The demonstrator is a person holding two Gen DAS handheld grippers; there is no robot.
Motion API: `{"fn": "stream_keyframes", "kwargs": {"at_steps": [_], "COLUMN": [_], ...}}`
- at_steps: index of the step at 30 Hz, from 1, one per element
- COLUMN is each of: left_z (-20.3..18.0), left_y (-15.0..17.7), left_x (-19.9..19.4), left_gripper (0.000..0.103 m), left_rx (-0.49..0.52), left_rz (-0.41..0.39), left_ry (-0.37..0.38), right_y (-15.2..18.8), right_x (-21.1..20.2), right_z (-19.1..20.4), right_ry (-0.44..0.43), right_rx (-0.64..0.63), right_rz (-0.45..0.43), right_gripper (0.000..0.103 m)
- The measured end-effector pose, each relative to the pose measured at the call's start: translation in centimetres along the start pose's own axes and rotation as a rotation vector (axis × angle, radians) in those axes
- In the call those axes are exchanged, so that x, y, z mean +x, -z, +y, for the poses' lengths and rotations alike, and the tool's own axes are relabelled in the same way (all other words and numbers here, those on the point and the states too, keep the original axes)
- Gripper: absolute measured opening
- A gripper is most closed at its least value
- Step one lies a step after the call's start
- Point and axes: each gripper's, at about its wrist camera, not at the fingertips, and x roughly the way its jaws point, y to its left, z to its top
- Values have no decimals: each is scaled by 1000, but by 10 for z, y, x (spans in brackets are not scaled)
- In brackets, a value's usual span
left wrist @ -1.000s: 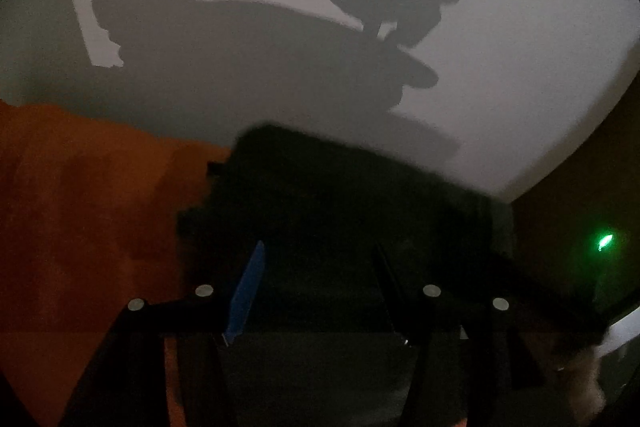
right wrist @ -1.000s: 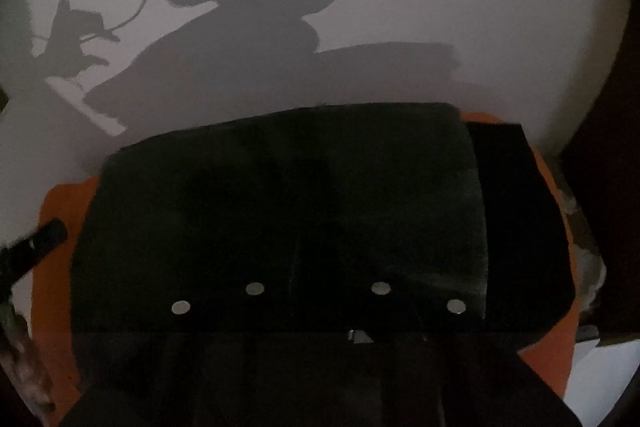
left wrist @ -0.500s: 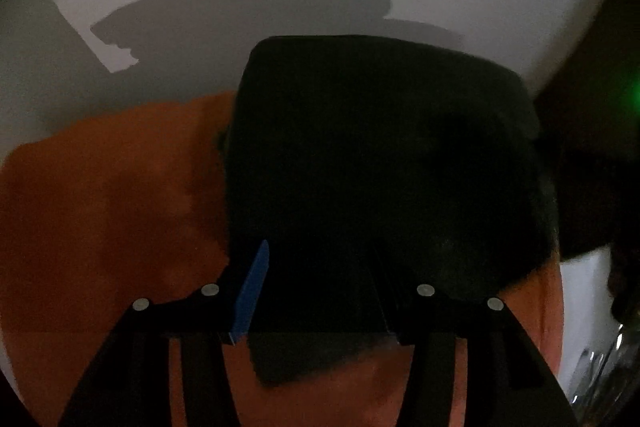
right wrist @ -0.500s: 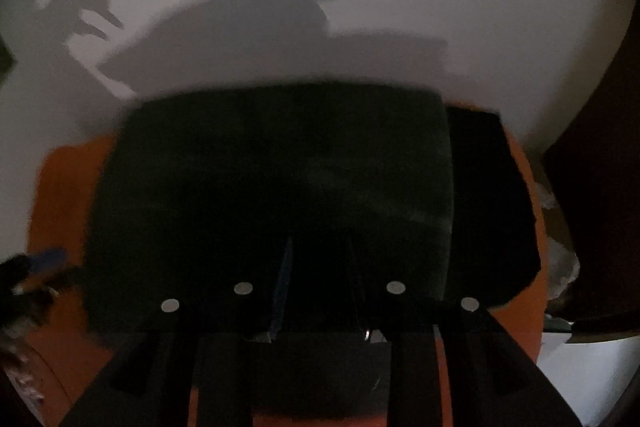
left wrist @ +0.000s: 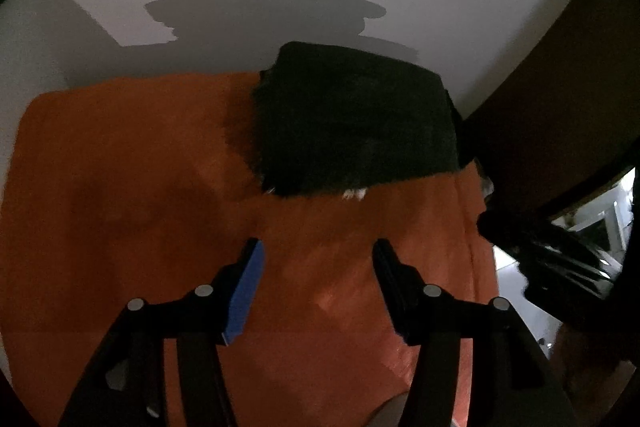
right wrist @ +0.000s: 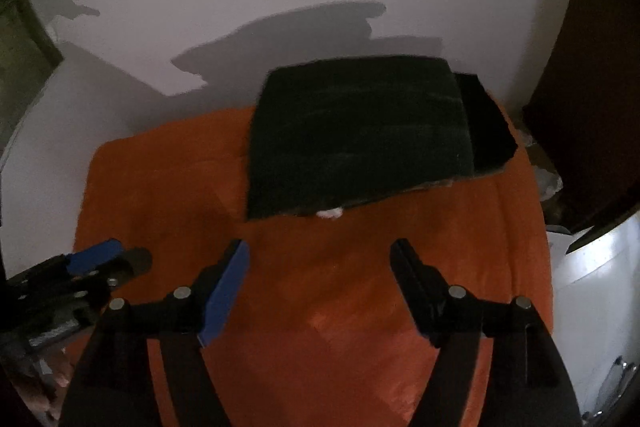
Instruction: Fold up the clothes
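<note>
Orange blanket spans the surface; folded black garment lies on its far side. Left gripper and right gripper both hover tilted down over bare blanket, jaws opening, nothing between them.

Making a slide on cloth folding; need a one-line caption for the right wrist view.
Right gripper, jaws opening and empty, above orange blanket before the folded dark garment.

The left gripper tilts steeply downward, its jaws opening with nothing between them. To its right, the right gripper tilts down likewise, its jaws opening and empty, one blue pad facing a black one.
</note>
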Motion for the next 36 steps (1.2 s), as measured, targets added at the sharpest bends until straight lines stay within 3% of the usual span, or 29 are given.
{"fn": "stream_keyframes", "kwargs": {"at_steps": [2, 5, 9, 14, 17, 23, 25, 26, 28, 29, 33, 36], "left_z": [7, 6, -1, -4, -5, -4, -4, -6, -14, -17, -10, -1], "left_y": [22, 61, 101, 135, 149, 185, 200, 208, 218, 224, 237, 251], "left_x": [-17, -49, -77, -65, -54, -43, -41, -42, -45, -54, -79, -81], "left_gripper": [58, 58, 72, 74, 76, 77, 77, 77, 77, 77, 77, 77], "left_rx": [-4, -3, -11, -39, -54, -56, -60, -55, 13, 32, -49, -103], "left_rz": [-9, -23, -85, -69, -58, -53, -36, -22, 26, 5, -92, -125], "left_ry": [-19, -69, -102, -114, -111, -92, -107, -122, -154, -165, -115, -56], "right_y": [27, 68, 105, 133, 148, 192, 210, 216, 224, 229, 249, 256], "right_x": [-22, -59, -86, -97, -88, -74, -70, -70, -82, -88, -98, -92], "right_z": [11, 26, 34, 32, 32, 11, 6, 6, 12, 16, 24, 13], "right_ry": [40, 21, 18, 2, 31, 52, 35, 8, 2, 11, 54, -1], "right_rx": [-34, -61, -107, -86, -105, -62, -13, -2, 6, -21, -76, -11], "right_rz": [-25, -62, -81, -68, -22, -14, 54, 85, 69, 42, -43, 3], "right_gripper": [73, 73, 73, 74, 79, 84, 84, 84, 92, 94, 99, 100]}}
